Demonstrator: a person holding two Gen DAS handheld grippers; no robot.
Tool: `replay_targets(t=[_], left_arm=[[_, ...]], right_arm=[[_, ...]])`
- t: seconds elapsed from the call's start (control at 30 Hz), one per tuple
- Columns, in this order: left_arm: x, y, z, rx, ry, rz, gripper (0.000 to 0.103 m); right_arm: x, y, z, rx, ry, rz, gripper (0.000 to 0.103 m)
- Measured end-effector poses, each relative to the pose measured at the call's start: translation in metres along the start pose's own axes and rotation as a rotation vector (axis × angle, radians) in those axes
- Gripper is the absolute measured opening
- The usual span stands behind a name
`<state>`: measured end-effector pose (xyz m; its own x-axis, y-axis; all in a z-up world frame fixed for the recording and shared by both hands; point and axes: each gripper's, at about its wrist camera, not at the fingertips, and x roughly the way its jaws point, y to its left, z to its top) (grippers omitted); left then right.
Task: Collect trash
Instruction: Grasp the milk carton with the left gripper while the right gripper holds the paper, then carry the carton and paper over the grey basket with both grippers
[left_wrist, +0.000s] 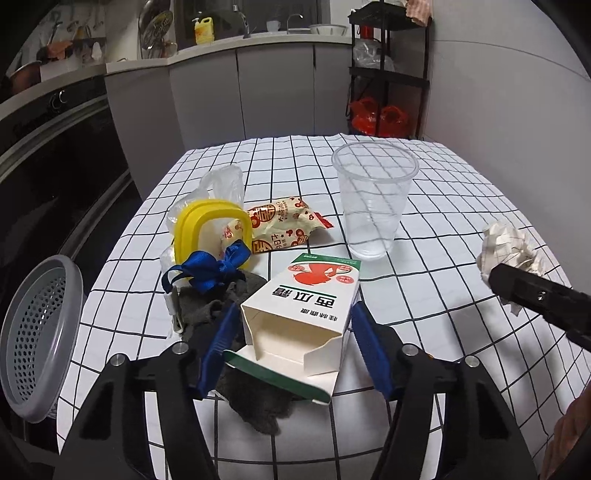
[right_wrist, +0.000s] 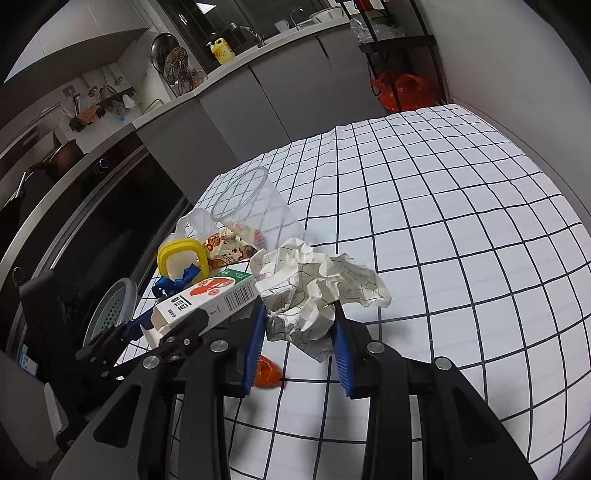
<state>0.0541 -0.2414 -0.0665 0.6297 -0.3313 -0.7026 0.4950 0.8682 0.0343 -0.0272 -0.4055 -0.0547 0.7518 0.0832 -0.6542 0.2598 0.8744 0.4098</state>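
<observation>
So the left gripper (left_wrist: 295, 328) is clamping a white medicine-style carton (left_wrist: 303, 314) with a red and green label, its blue jaws pressing on both sides and the open flap end facing the camera. The carton is sitting over a dark grey rag (left_wrist: 229, 306) on the checked surface (left_wrist: 443, 206), though I can't quite tell if it's resting on the rag or lifted a bit. Over on the other side, the right gripper (right_wrist: 299, 325) is holding a crumpled ball of paper (right_wrist: 314, 291) between its jaws, up off the surface by the look of it. Just beyond the carton in the left view there's a clear plastic cup (left_wrist: 373, 199) standing upright, a printed snack wrapper (left_wrist: 284, 225) lying flat, and a yellow-rimmed container (left_wrist: 210, 232) with a blue ribbon (left_wrist: 210, 269) and some clear plastic bag (left_wrist: 221, 184) bunched behind it. A grey perforated basket (left_wrist: 37, 336) is sitting off the left edge of the surface, tipped so its mouth is facing in. In the right view a small orange scrap (right_wrist: 267, 373) is lying on the surface just under the jaws.
</observation>
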Motion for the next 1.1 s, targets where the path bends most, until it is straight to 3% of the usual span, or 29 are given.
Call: replay_targets(t=[0.7, 1.1], left_arm=[[-0.059, 0.032, 0.004, -0.074, -0.096, -0.016, 0.055], [-0.096, 0.077, 0.0, -0.136, -0.156, 0.031, 0.055]], right_arm=[[0.007, 0.022, -0.005, -0.049, 0.007, -0.006, 0.033], [0.01, 0.078, -0.012, -0.152, -0.003, 0.046, 0.033]])
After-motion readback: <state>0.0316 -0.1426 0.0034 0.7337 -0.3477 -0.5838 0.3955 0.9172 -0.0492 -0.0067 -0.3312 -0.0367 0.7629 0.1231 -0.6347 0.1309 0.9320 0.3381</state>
